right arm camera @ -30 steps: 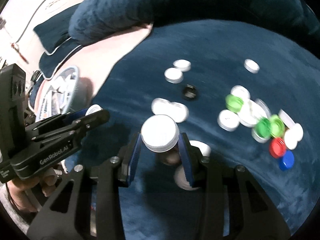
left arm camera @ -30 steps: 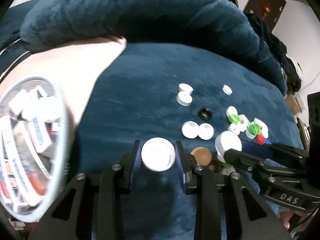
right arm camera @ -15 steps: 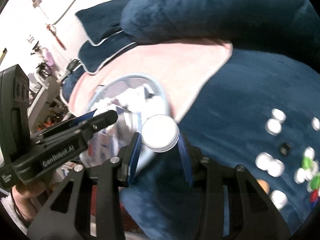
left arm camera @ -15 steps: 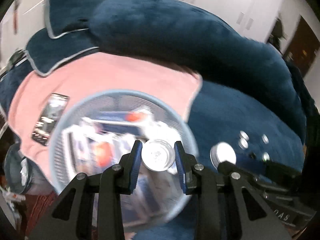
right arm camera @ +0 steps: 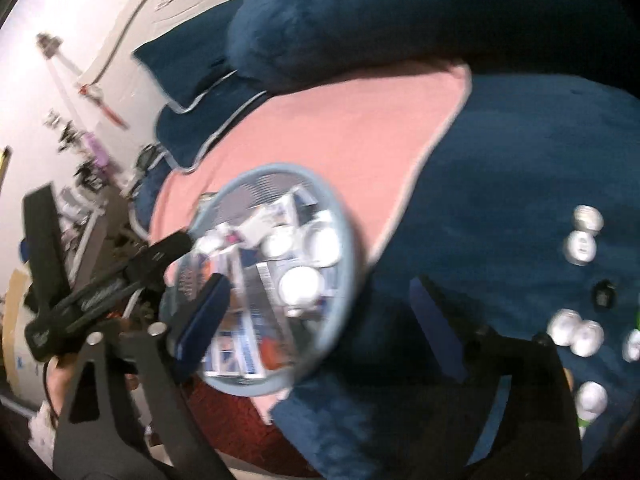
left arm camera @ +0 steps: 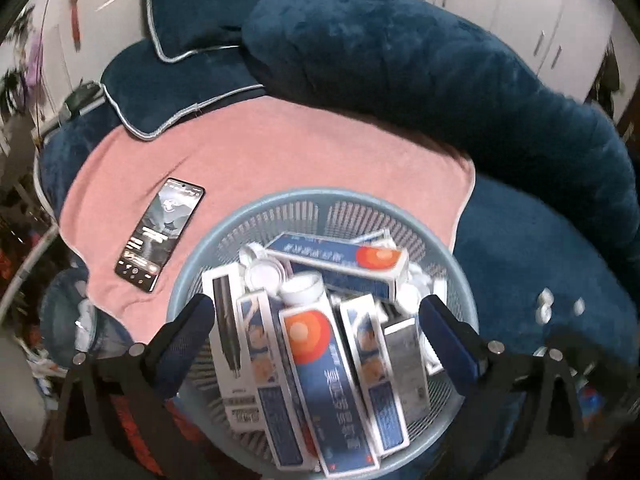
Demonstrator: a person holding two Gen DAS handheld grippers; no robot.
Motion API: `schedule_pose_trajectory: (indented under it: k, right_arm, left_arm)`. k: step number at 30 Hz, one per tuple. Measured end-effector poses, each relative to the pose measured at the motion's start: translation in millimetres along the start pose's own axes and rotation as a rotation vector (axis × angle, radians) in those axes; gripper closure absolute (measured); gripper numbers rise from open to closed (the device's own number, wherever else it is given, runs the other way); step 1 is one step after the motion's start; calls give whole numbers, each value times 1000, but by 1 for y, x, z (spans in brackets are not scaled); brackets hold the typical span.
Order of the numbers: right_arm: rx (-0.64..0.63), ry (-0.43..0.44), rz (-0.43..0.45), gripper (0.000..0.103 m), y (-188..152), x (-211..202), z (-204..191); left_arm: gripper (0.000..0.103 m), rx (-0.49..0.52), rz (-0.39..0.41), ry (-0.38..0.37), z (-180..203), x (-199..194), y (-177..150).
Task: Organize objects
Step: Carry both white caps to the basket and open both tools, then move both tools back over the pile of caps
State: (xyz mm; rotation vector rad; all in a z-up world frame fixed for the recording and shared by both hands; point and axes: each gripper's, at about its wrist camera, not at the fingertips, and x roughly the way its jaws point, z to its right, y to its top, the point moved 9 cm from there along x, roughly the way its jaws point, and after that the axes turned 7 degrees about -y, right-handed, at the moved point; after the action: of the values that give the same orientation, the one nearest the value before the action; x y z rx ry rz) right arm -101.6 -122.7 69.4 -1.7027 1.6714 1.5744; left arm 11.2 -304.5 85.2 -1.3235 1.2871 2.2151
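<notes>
A light blue mesh basket (left arm camera: 280,216) sits on a pink towel (left arm camera: 280,148), filled with several blue-and-white boxes (left arm camera: 316,372) and white caps (left arm camera: 300,286). My left gripper (left arm camera: 316,320) is open and empty right above the basket. In the right wrist view the basket (right arm camera: 348,240) holds white caps (right arm camera: 300,284), and my right gripper (right arm camera: 320,312) is open and empty over its right edge. The left gripper's body (right arm camera: 92,292) shows at that view's left. More white caps (right arm camera: 582,246) lie on the blue blanket (right arm camera: 520,160) at right.
A black phone (left arm camera: 160,230) lies on the towel left of the basket. Blue pillows (left arm camera: 192,56) and a thick blue bolster (left arm camera: 400,64) run along the back. A black cap (right arm camera: 604,294) lies among the loose caps on the blanket.
Both grippers swung left from the cap pile to the basket, each carrying a white cap. Both have opened, and the caps now lie in the basket.
</notes>
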Motion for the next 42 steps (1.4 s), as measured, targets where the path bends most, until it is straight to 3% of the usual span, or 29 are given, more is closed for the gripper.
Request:
schedule_pose_trajectory:
  k: [4, 8, 14, 22, 27, 32, 37, 42]
  right_arm:
    - [31, -82, 10, 0, -1, -11, 19]
    - [9, -118, 17, 0, -7, -20, 26]
    - [-45, -197, 32, 0, -15, -30, 37]
    - [-4, -252, 8, 0, -36, -41, 73]
    - [43, -312, -21, 0, -64, -49, 113]
    - [160, -448, -27, 0, -107, -67, 183]
    - [294, -544, -64, 0, -150, -80, 238]
    - [281, -568, -137, 0, -171, -68, 256]
  left_arm:
    - [1, 71, -10, 23, 23, 3, -16]
    - [1, 112, -31, 5, 41, 9, -27]
    - [1, 157, -49, -35, 73, 16, -40]
    - [1, 218, -77, -120, 132, 27, -59]
    - [1, 290, -156, -198, 191, 45, -97]
    - [1, 356, -191, -260, 243, 58, -131]
    - [1, 382, -297, -247, 260, 86, -180]
    - [0, 391, -362, -204, 252, 111, -211]
